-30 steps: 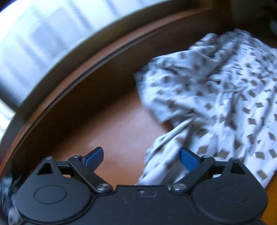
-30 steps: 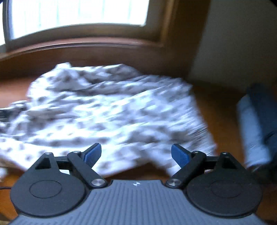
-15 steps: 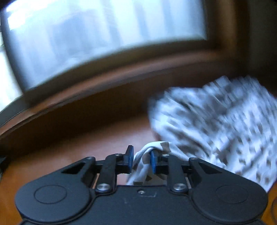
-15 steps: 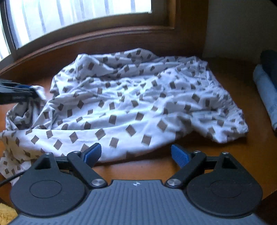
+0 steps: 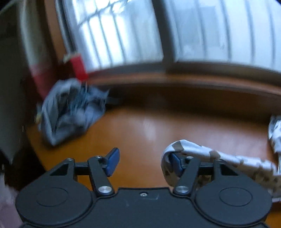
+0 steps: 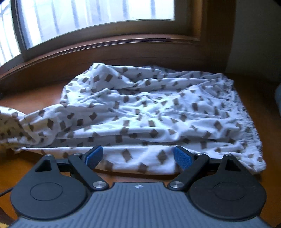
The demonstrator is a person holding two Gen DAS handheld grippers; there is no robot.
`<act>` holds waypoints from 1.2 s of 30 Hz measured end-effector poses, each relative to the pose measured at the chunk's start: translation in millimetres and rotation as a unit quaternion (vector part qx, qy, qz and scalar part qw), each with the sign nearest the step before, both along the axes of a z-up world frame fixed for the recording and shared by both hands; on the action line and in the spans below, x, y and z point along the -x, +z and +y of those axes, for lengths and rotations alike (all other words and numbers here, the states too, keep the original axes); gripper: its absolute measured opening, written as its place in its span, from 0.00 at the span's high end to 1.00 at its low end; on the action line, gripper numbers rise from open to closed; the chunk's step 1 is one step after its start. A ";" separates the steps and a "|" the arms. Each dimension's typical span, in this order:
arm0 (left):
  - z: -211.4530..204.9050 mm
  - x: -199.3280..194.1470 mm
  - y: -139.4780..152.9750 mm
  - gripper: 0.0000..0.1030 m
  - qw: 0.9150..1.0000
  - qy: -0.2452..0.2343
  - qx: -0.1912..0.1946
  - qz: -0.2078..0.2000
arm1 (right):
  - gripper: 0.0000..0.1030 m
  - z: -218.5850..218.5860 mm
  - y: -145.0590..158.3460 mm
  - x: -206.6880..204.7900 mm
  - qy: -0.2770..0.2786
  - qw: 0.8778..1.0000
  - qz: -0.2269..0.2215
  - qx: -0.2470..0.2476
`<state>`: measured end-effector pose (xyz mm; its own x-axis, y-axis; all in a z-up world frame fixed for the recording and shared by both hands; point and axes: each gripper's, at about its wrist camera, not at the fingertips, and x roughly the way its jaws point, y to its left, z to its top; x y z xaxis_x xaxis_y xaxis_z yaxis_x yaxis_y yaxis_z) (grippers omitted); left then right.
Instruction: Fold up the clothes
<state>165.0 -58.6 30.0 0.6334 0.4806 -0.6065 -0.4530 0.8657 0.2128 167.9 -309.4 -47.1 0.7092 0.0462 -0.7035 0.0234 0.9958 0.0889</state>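
The window (image 6: 87,15) takes up the whole back of the scene, with the brown desk (image 5: 149,122) running along under its sill. Most of the desk's middle is covered by the white garment with brown diamonds (image 6: 140,114), spread out but rumpled, one end trailing off to the left as a twisted strip. A crumpled grey-blue garment (image 5: 70,110) sits apart at the far left corner.

The left gripper (image 5: 144,161) has just been opening its jaws; they stand partly apart, and the strip's end is draped over one finger, not pinched. The right gripper (image 6: 138,156) hangs just over the near hem with jaws wide and empty.

This looks like the spreading-out stage, before any fold. Next, I'd say, each gripper needs a firm hold on an edge or corner to pull the cloth flat.
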 end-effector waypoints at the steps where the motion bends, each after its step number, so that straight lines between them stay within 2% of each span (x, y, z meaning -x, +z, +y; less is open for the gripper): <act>1: 0.5 5.4 -3.0 0.42 1.000 -0.006 0.010 0.013 | 0.13 2.4 1.7 -0.7 0.008 1.000 -0.001 -0.005; 4: -14.1 15.9 -4.5 0.42 0.997 -0.062 0.014 0.037 | 0.12 13.7 7.8 0.2 0.038 0.999 -0.010 -0.011; 7: -47.6 23.0 0.1 0.36 0.989 -0.142 -0.027 0.040 | 0.12 30.1 8.3 -0.5 0.072 0.997 -0.018 0.004; 9: -74.9 23.8 1.1 0.28 0.978 -0.190 -0.074 0.038 | 0.12 38.5 6.0 -0.4 0.084 0.996 -0.019 0.016; 11: -99.9 20.5 -1.4 0.28 0.962 -0.246 -0.114 0.037 | 0.12 42.3 4.2 0.8 0.092 0.996 -0.015 0.013; 13: -114.3 12.2 -6.3 0.28 0.948 -0.287 -0.134 0.040 | 0.12 43.2 3.6 4.2 0.095 0.995 -0.014 0.006; 16: -129.5 -4.7 -19.5 0.37 0.931 -0.335 -0.126 0.070 | 0.12 40.4 4.3 11.9 0.087 0.996 -0.016 0.007; 18: -133.0 -14.6 -27.8 0.46 0.919 -0.362 -0.119 0.098 | 0.12 35.8 5.0 17.8 0.075 0.997 -0.018 0.006; 20: -135.5 -18.6 -35.7 0.48 0.910 -0.382 -0.112 0.115 | 0.12 29.4 5.6 23.7 0.057 0.998 -0.018 0.006; 21: -135.4 -19.6 -38.5 0.56 0.908 -0.388 -0.106 0.119 | 0.12 25.6 5.7 26.5 0.047 0.999 -0.018 0.007; 22: -134.0 -21.9 -39.7 0.62 0.908 -0.390 -0.098 0.120 | 0.12 21.8 5.7 29.2 0.035 0.999 -0.017 0.006; 24: -132.3 -28.8 -36.6 0.90 0.913 -0.384 -0.078 0.115 | 0.12 14.0 5.2 34.2 0.012 1.000 -0.014 0.001; 27: -117.8 -31.9 -17.1 0.92 0.931 -0.351 -0.068 0.076 | 0.12 5.8 3.5 39.4 -0.020 1.000 -0.008 -0.011; 31: -79.3 -28.9 12.3 0.92 0.957 -0.273 -0.093 0.013 | 0.12 4.4 2.5 39.7 -0.042 0.999 -0.006 -0.014; 34: -32.0 -29.0 19.8 0.92 0.974 -0.187 -0.123 -0.018 | 0.12 11.3 3.1 34.2 -0.043 0.999 -0.004 -0.013; 36: 8.3 -32.4 18.8 0.90 0.983 -0.112 -0.141 -0.020 | 0.12 21.3 2.9 28.0 -0.033 0.999 -0.002 -0.011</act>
